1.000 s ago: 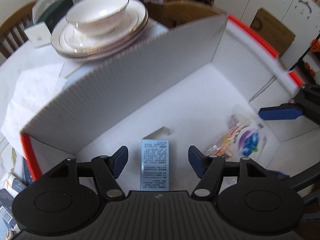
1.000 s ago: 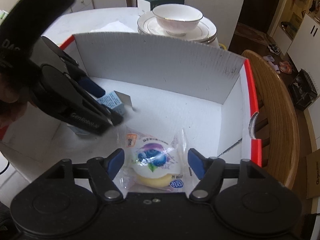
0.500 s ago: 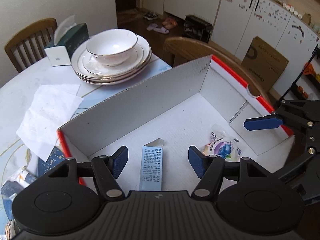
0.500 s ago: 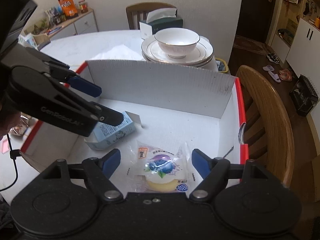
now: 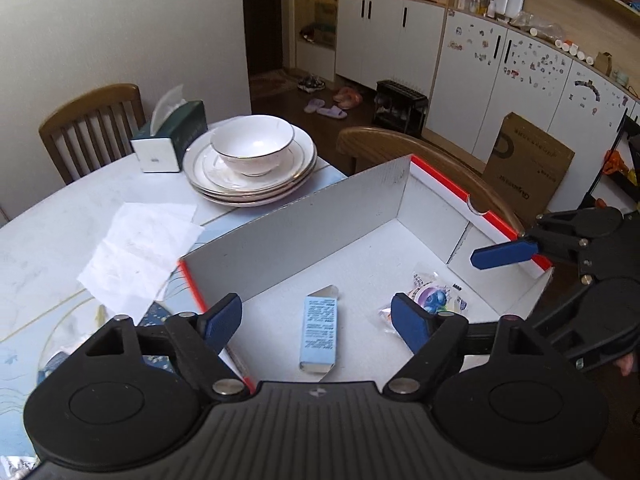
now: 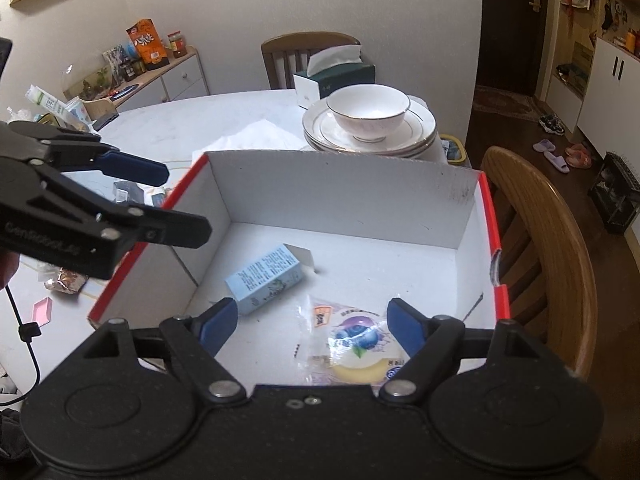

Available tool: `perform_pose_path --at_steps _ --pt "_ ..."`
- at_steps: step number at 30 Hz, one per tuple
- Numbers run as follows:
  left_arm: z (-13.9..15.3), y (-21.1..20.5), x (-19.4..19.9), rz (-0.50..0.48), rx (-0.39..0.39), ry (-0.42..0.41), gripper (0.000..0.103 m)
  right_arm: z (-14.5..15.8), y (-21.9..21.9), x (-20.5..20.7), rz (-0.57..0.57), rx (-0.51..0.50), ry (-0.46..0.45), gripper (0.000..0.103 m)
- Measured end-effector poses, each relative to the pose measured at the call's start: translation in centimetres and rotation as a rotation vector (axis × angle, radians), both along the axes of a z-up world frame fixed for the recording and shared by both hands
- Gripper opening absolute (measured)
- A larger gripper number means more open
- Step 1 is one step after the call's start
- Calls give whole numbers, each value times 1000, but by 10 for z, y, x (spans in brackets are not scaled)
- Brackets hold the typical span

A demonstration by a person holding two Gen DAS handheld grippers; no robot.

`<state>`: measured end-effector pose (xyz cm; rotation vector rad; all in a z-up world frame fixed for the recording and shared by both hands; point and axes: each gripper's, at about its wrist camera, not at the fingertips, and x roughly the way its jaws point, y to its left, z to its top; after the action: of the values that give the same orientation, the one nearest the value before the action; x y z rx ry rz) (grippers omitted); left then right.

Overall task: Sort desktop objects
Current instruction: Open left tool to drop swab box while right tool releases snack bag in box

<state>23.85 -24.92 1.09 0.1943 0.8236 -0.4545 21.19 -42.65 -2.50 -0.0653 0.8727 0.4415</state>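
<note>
Cardboard box [image 6: 460,196]: holding blue carton [image 6: 266,278], snack packet [image 6: 356,340]; step: releasing
Left gripper [image 5: 318,320]: jaws just opening, empty
Right gripper [image 6: 308,326]: jaws just opening, empty; next: fetching items lying outside box

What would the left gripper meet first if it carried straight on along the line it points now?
Probably the light blue carton lying flat on the box floor, centred between the open left gripper fingers; depth is uncertain.
</note>
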Motion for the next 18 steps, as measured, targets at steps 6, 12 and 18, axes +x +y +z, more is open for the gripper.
perform_pose_path --at_steps 6,12,18 --pt "5 31 -14 37 -42 -2 85 4 12 -6 -12 15 -12 83" --pt "8 65 -26 59 -53 -27 95 11 33 -13 -12 22 -24 83" --pt "8 106 -40 80 -78 -48 103 20 60 -21 -21 33 -39 84"
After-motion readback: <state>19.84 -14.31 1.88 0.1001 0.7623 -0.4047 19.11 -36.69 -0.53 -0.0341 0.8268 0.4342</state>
